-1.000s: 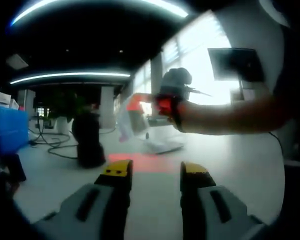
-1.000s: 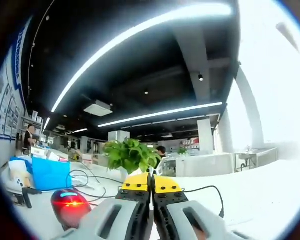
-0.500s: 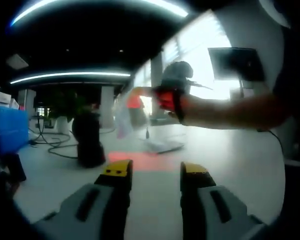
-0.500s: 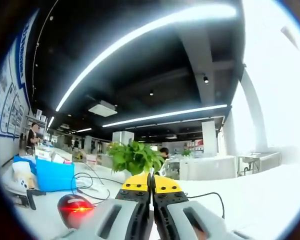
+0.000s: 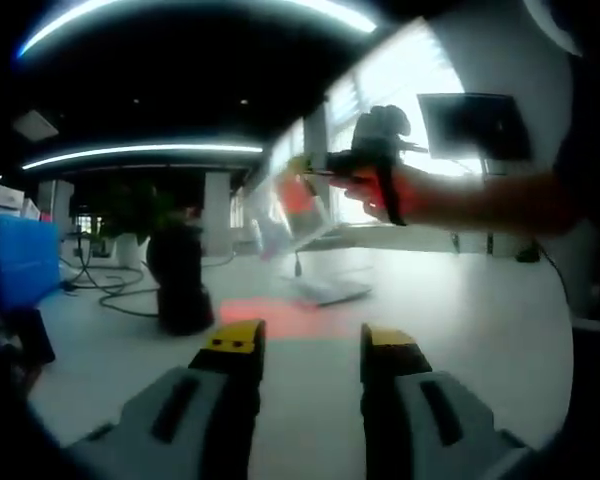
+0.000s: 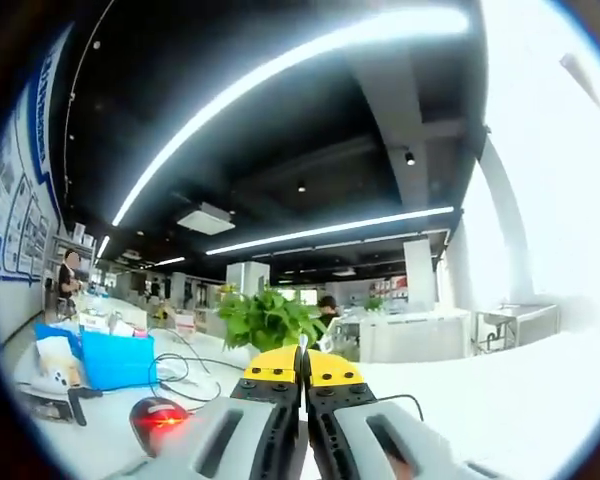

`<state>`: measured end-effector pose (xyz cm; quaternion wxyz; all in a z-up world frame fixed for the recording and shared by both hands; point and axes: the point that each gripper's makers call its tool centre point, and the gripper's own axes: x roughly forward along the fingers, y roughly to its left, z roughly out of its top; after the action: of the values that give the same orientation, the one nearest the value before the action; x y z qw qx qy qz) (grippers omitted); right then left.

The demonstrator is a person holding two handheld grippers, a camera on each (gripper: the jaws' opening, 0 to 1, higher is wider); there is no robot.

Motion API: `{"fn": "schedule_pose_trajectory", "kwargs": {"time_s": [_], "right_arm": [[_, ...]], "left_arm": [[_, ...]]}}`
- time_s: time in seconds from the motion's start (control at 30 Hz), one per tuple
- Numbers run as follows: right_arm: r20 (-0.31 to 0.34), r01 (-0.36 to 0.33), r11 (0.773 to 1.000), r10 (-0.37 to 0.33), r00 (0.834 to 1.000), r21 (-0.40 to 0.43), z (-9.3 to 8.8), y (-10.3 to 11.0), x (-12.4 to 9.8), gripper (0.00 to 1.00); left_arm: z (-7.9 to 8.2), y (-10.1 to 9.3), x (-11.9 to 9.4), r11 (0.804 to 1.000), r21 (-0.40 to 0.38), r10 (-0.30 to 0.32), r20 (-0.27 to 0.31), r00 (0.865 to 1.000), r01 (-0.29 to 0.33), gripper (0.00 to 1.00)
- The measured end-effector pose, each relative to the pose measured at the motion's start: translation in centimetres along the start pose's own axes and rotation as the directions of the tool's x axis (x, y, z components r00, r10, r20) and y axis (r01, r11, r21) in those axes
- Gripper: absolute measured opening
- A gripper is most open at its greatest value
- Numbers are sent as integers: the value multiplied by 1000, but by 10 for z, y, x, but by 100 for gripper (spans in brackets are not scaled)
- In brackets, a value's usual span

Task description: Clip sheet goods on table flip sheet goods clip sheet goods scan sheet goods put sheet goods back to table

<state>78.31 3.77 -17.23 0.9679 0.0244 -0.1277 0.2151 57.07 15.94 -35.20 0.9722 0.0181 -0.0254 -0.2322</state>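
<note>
Holding sheet (image 5: 298,205) clamped in right gripper (image 5: 315,172) above scanner (image 5: 178,278) glow, steadying label toward beam; left gripper (image 5: 310,345) jaws apart.

sheet goods (image 5: 298,205) motion-blurred, print unreadable, wall posters (image 6: 15,195) illegible

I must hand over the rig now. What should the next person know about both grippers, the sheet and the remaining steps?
Left gripper: open, holding nothing, low over the white table.
Right gripper: jaws closed; in the left gripper view it is raised above the table, gripping the sheet goods.
Scanner: stands on the table, casting a red glow on the surface.
Done: sheet clipped and lifted near the scanner.
Left: whether the scan has finished cannot be told; then put the sheet back on the table.
</note>
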Motion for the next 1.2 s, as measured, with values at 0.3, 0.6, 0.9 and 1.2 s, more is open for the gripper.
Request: {"fn": "schedule_pose_trajectory", "kwargs": {"time_s": [0.3, 0.6, 0.9, 1.2], "right_arm": [[-30, 3, 999, -2, 1000, 37, 0, -15, -17, 0], [-24, -19, 998, 21, 999, 61, 7, -17, -24, 0], [-40, -57, 997, 60, 997, 53, -1, -14, -35, 0], [-86, -110, 994, 110, 990, 2, -9, -12, -43, 0]], "left_arm": [[-1, 1, 0, 1000, 16, 15, -8, 1000, -15, 30], [-4, 1, 0, 999, 37, 28, -23, 999, -27, 30], [-3, 3, 0, 999, 29, 35, -21, 999, -35, 30], [-2, 6, -1, 999, 25, 47, -13, 999, -47, 30]]}}
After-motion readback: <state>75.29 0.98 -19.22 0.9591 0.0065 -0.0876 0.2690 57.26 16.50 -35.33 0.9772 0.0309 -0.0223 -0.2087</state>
